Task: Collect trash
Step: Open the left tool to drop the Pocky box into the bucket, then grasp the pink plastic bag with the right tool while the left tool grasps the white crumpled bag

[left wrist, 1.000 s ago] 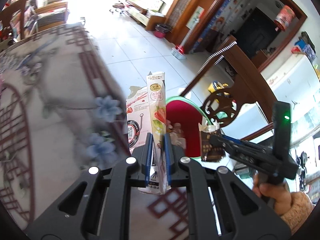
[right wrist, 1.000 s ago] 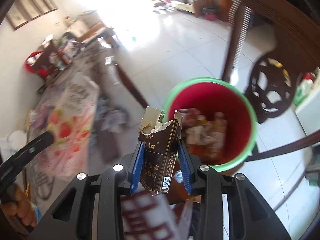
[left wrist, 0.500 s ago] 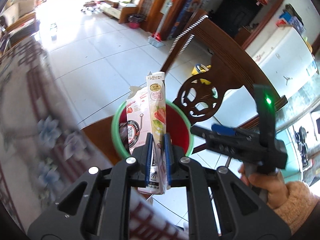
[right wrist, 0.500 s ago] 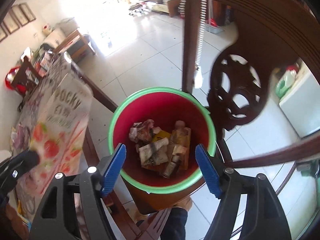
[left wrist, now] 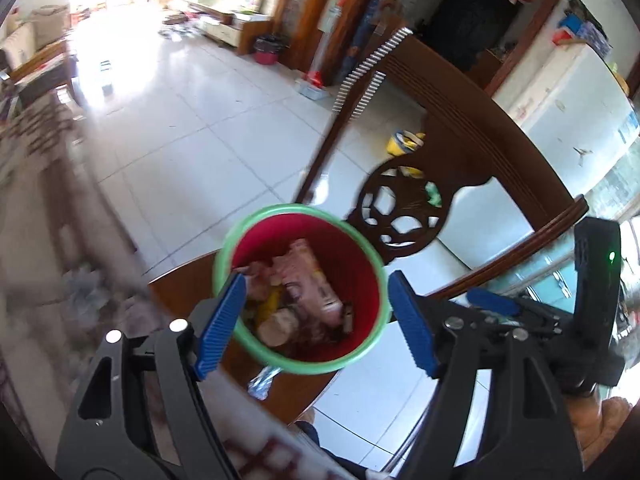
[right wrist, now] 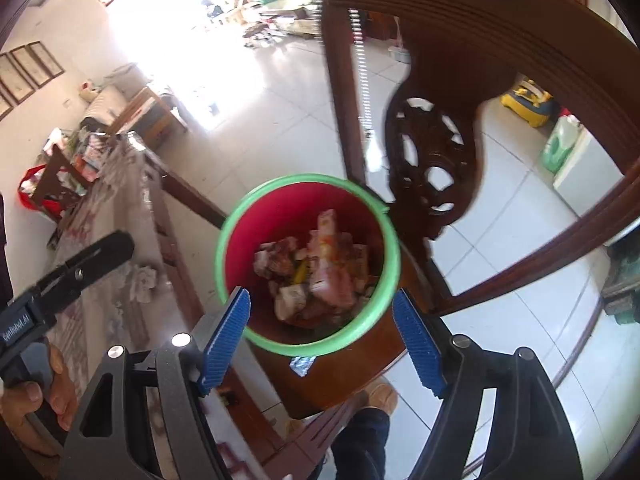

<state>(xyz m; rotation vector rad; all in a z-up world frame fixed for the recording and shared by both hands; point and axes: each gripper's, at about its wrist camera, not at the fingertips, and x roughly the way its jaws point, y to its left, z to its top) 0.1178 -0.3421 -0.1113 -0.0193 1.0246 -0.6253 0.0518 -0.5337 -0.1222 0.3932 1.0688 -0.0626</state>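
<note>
Both grippers hung above the red bin (left wrist: 362, 280) on the chair seat (right wrist: 360, 364). The left gripper (left wrist: 316, 322) had just opened, empty. The right gripper (right wrist: 322, 336) stood wide, empty. The pink box (left wrist: 310, 282) lay inside the bin.

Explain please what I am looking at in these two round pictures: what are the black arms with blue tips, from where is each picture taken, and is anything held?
There is no robot here. A person holds a hand tool in each hand, and each tool has two black fingers with blue pads. A small wide-angle camera sits on each tool and looks forward along its fingers, so the pictures are round and bent.

One picture looks along the left gripper, the other along the right gripper. Both hang over a red bin with a green rim, which stands on a wooden chair seat. Inside lie wrappers, among them a pink snack box.

Both grippers have just been opening. Their jaws stand wide apart with nothing between them. A foil scrap lies on the seat.
</note>
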